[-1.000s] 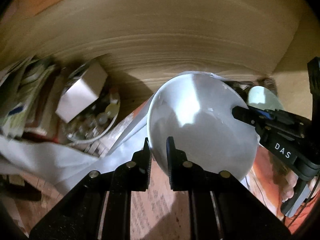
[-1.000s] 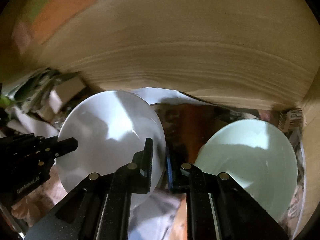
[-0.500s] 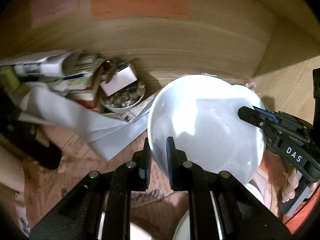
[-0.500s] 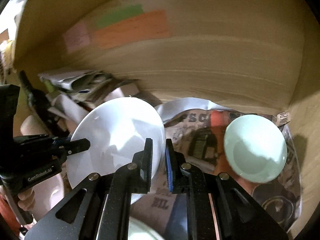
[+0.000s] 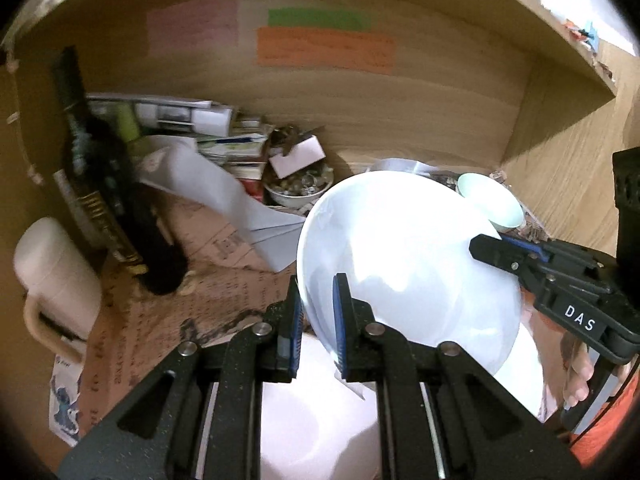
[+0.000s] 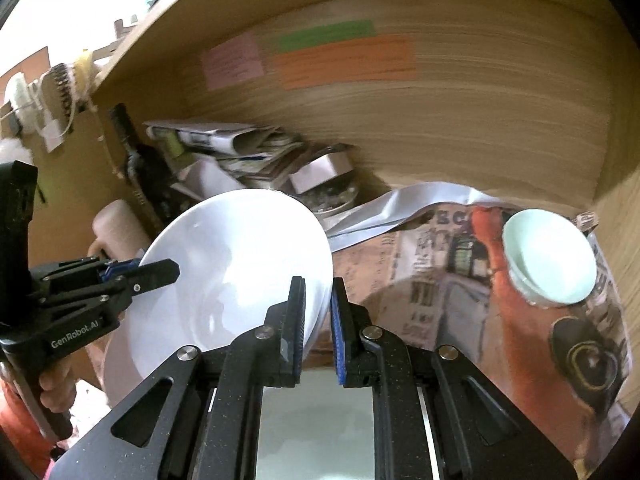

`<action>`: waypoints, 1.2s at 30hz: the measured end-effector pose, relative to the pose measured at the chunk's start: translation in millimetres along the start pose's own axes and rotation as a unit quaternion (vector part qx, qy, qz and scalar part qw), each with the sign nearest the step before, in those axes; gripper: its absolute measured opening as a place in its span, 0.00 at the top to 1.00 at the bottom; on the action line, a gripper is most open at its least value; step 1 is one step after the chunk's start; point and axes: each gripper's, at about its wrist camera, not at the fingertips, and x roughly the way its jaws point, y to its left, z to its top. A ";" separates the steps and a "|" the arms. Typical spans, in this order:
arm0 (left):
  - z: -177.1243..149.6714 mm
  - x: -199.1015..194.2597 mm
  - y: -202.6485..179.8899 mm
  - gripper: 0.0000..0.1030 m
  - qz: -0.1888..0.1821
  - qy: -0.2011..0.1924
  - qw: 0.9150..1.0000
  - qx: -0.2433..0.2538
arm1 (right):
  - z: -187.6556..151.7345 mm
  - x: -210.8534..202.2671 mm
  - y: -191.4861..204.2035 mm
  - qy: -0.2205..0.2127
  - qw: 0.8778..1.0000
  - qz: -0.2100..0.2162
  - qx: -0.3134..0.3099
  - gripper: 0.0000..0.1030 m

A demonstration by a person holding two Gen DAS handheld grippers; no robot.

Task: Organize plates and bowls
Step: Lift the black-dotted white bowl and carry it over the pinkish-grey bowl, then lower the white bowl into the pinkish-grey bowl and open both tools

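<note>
A large white plate point(image 5: 404, 264) is held tilted in the air by both grippers. My left gripper point(image 5: 316, 320) is shut on its left rim. My right gripper point(image 6: 318, 320) is shut on its opposite rim; the plate also shows in the right wrist view point(image 6: 240, 272). Each gripper shows in the other's view, the right one point(image 5: 492, 248) and the left one point(image 6: 160, 272). A pale green bowl point(image 6: 548, 256) sits on newspaper at the right of the wooden compartment, also visible behind the plate in the left wrist view point(image 5: 492, 200). More white dishes point(image 5: 312, 412) lie below the fingers.
A small bowl of odds and ends point(image 5: 298, 186) with a white box, stacked papers point(image 5: 180, 116), a dark bottle point(image 5: 104, 184) and a cream mug point(image 5: 56, 280) crowd the back left. Newspaper point(image 6: 460, 280) lines the floor. A wooden wall point(image 5: 568, 120) closes the right side.
Both grippers have pulled back and up out of the compartment with the plate held between them. The green bowl stayed on the newspaper and now looks smaller and farther.
</note>
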 end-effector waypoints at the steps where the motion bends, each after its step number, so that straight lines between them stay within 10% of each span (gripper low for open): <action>1: -2.9 -1.9 2.1 0.87 0.002 -0.002 1.000 -0.001 | -1.8 -0.5 3.9 -0.001 1.000 0.003 -0.001 0.89; 36: -87.1 -40.6 74.8 0.87 0.064 -0.016 0.996 -0.056 | -48.6 38.4 88.0 0.038 0.997 0.067 -0.019 0.88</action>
